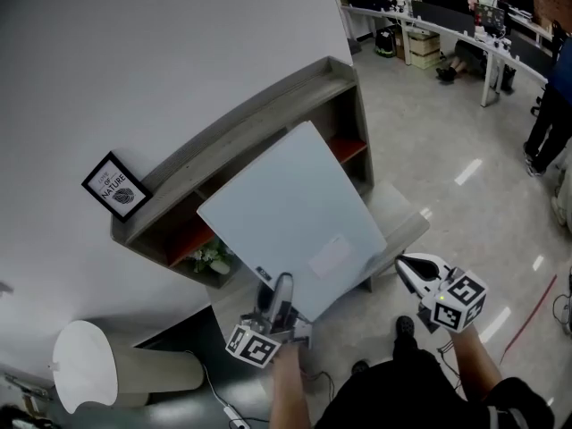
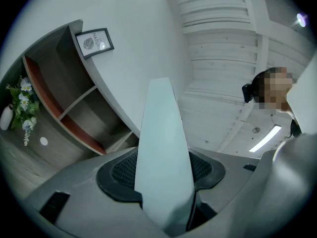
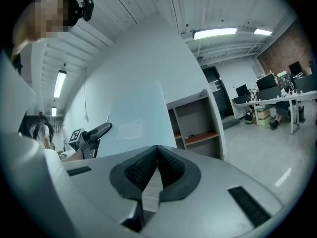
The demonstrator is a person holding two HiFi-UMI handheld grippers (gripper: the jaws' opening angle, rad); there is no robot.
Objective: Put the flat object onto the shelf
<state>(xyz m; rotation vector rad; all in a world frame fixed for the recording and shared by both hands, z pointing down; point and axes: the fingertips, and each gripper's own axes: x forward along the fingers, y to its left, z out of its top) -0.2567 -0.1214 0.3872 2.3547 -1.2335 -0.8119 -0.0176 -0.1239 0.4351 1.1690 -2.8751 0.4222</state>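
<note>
A large pale blue flat board (image 1: 295, 213) is held up, tilted, in front of the grey shelf unit (image 1: 250, 119) that stands against the white wall. My left gripper (image 1: 279, 293) is shut on the board's near edge; in the left gripper view the board (image 2: 163, 152) runs edge-on between the pads, with the shelf (image 2: 74, 113) to its left. My right gripper (image 1: 407, 266) hangs to the right of the board, apart from it, shut with nothing held. The right gripper view shows the board (image 3: 136, 128) at left and the shelf (image 3: 198, 118) behind it.
A framed picture (image 1: 116, 186) stands on the shelf's top, and a vase of flowers (image 1: 213, 257) sits in a lower compartment. A low grey bench (image 1: 402, 222) lies under the board's right corner. A white round object (image 1: 85, 365) is at lower left. Desks (image 1: 465, 25) and a standing person (image 1: 550, 114) are at far right.
</note>
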